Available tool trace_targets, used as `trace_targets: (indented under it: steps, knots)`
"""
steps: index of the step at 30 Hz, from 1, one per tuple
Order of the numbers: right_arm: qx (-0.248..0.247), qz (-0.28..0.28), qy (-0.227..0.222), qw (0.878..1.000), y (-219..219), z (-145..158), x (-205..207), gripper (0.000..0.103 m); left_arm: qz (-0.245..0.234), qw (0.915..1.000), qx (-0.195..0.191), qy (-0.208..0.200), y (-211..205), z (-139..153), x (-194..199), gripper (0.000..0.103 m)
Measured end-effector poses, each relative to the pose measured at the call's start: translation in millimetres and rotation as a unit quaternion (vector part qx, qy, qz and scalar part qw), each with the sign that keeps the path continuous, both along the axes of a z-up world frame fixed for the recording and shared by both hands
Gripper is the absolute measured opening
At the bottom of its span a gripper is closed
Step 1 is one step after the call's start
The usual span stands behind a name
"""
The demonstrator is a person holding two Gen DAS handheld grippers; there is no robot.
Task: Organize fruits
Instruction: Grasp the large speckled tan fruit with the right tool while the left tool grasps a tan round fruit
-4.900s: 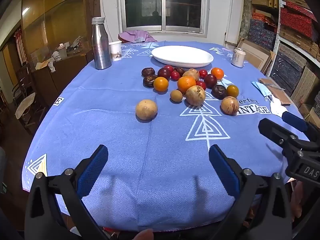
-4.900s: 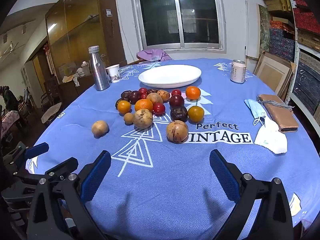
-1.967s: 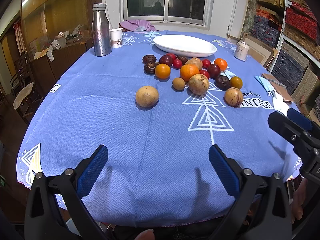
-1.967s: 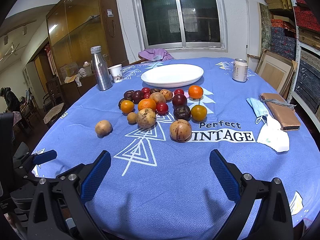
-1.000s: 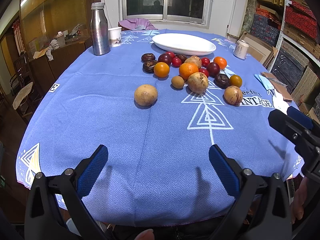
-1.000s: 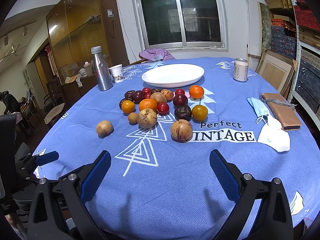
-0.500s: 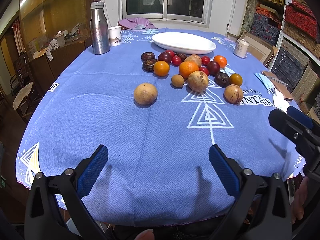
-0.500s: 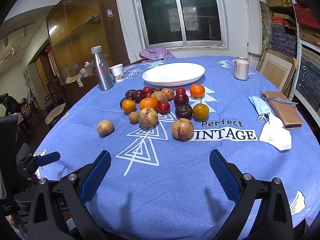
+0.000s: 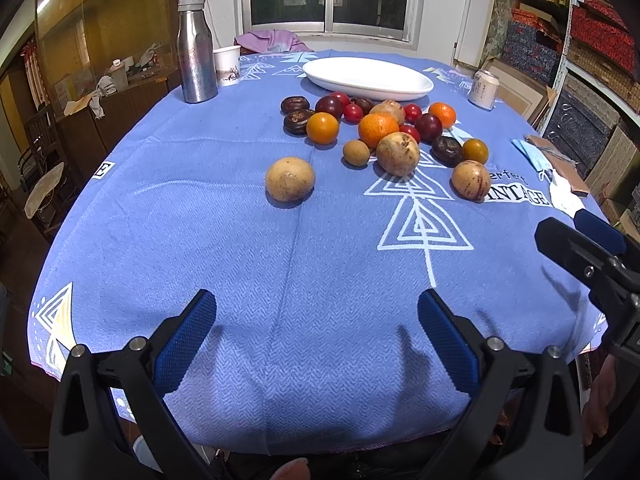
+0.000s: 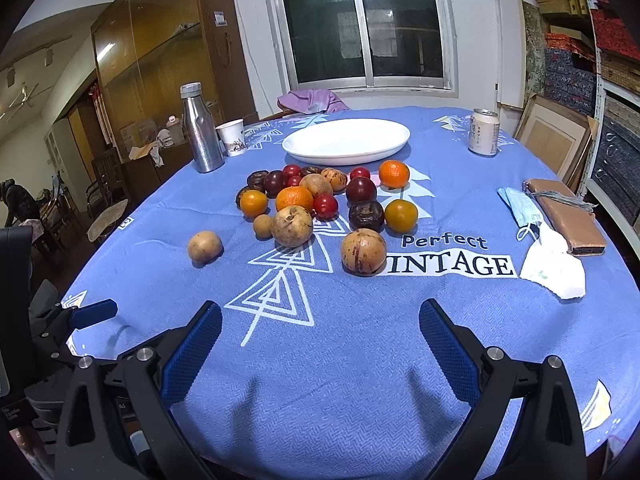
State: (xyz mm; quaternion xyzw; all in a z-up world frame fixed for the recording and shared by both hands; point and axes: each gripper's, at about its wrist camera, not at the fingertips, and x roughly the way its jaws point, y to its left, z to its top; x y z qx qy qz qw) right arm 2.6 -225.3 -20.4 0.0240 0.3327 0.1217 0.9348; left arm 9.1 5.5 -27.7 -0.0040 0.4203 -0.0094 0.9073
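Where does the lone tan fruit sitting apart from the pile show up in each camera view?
Left wrist view: the lone tan fruit sits left of centre, nearer than the pile.
Right wrist view: it lies at the left, left of the pile, on the cloth.
Shared landmark: the white plate behind the pile, below the window.

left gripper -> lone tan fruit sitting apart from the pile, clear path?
Probably yes. The left gripper is open and the lone tan fruit lies ahead with only bare tablecloth between.
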Motion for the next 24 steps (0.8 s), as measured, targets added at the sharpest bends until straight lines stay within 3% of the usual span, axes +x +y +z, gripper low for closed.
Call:
trace_targets:
  steps: [7,12,19,22,24]
  knots:
    - [-0.038,0.049,0.024,0.998,-1,-15,20,0.100,-0.025,0.9996,-0.011,0.006,19,-11,24,0.099]
    - [-0.048,0.048,0.038,0.997,-13,-15,44,0.100,-0.037,0.9982,-0.023,0.041,35,-18,61,0.099]
    - [-0.050,0.053,0.086,0.994,-12,-26,96,0.099,-0.022,0.9970,-0.004,0.074,33,-19,126,0.099]
    - [-0.064,0.059,0.090,0.992,-8,-29,112,0.093,-0.023,0.9954,0.007,0.093,27,-26,152,0.099]
    - [-0.061,0.062,0.101,0.991,-8,-33,122,0.083,-0.022,0.9936,0.008,0.110,24,-32,166,0.099]
